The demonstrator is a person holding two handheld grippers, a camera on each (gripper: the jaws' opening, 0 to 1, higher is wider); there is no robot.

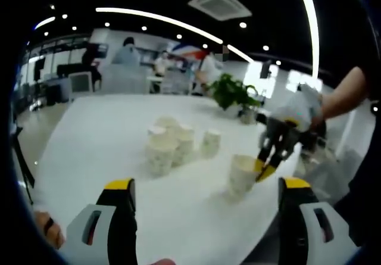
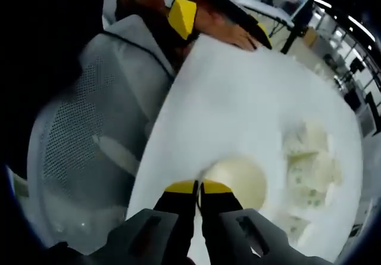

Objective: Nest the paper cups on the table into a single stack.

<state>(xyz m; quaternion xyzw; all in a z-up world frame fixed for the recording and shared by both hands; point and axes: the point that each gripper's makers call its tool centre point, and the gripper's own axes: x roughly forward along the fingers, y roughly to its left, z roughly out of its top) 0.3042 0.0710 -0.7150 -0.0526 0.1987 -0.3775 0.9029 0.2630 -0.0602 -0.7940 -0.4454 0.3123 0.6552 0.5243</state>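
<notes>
On the white table (image 1: 107, 134) stands a cluster of several patterned paper cups (image 1: 168, 145), with a single cup (image 1: 211, 142) just to its right. Nearer the edge is another paper cup (image 1: 242, 174). My right gripper (image 1: 265, 168) comes in from the right and pinches that cup's rim. In the right gripper view the yellow-tipped jaws of my right gripper (image 2: 198, 187) are shut on the rim of the same cup (image 2: 241, 180), whose mouth I see from above; the cup cluster (image 2: 309, 158) lies beyond it. My left gripper (image 1: 206, 183) is open wide over the near table with nothing between its jaws.
A potted plant (image 1: 232, 91) stands at the table's far side, with people and desks behind. A white mesh chair (image 2: 77, 128) sits beside the table edge. The left gripper (image 2: 181, 16) and a person's hand (image 2: 229, 31) show past the table's far edge.
</notes>
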